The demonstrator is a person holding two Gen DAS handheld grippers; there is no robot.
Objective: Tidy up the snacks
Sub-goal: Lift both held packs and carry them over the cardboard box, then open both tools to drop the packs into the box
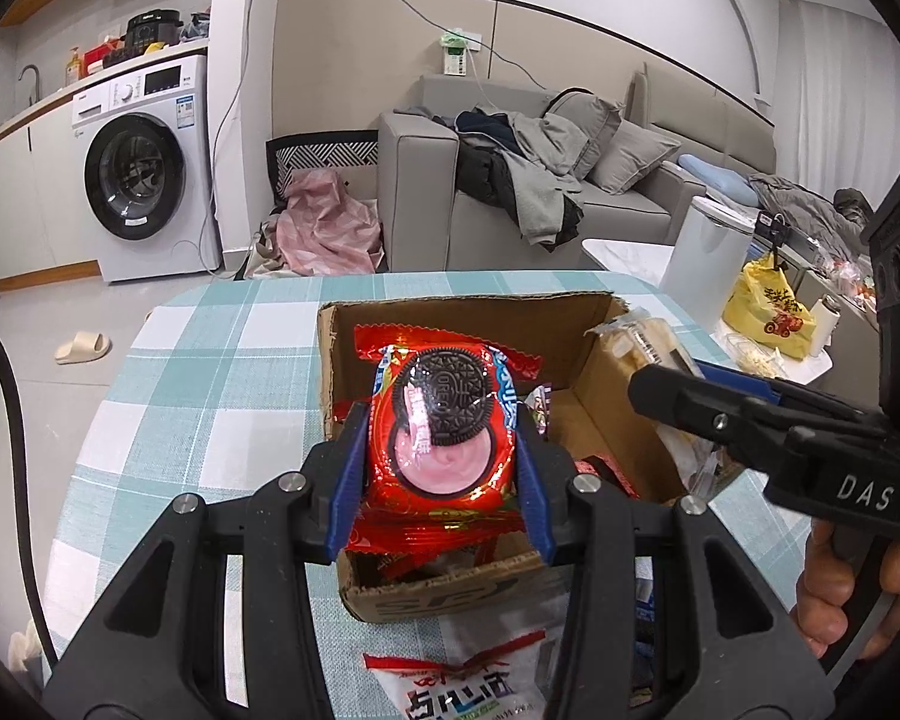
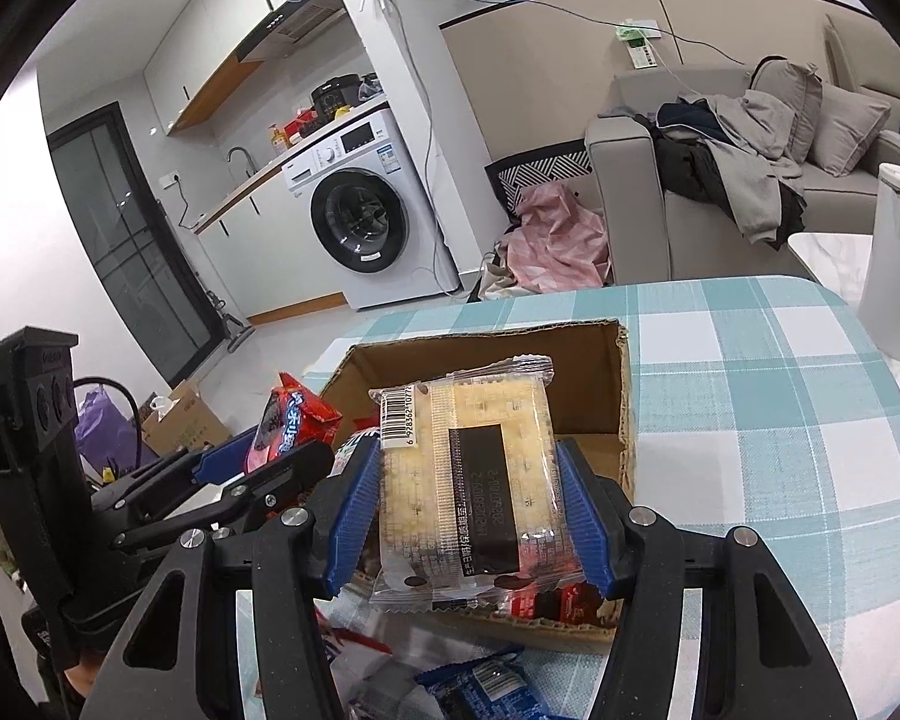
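My left gripper (image 1: 441, 450) is shut on a red Oreo pack (image 1: 444, 420) and holds it over the open cardboard box (image 1: 462, 312) on the checked table. My right gripper (image 2: 468, 504) is shut on a clear cracker pack (image 2: 468, 474) with a barcode, held above the same box (image 2: 624, 396). The right gripper also shows at the right of the left wrist view (image 1: 666, 387), with the cracker pack (image 1: 636, 339) in it. The left gripper and the Oreo pack (image 2: 294, 420) show at the left of the right wrist view. Red wrappers (image 1: 606, 471) lie inside the box.
More snack packs lie on the table in front of the box: a white and red one (image 1: 462, 684) and a blue one (image 2: 486, 684). A white bin (image 1: 708, 252) and a yellow bag (image 1: 771, 306) stand to the right. A sofa (image 1: 570, 180) and a washing machine (image 1: 144, 174) are behind.
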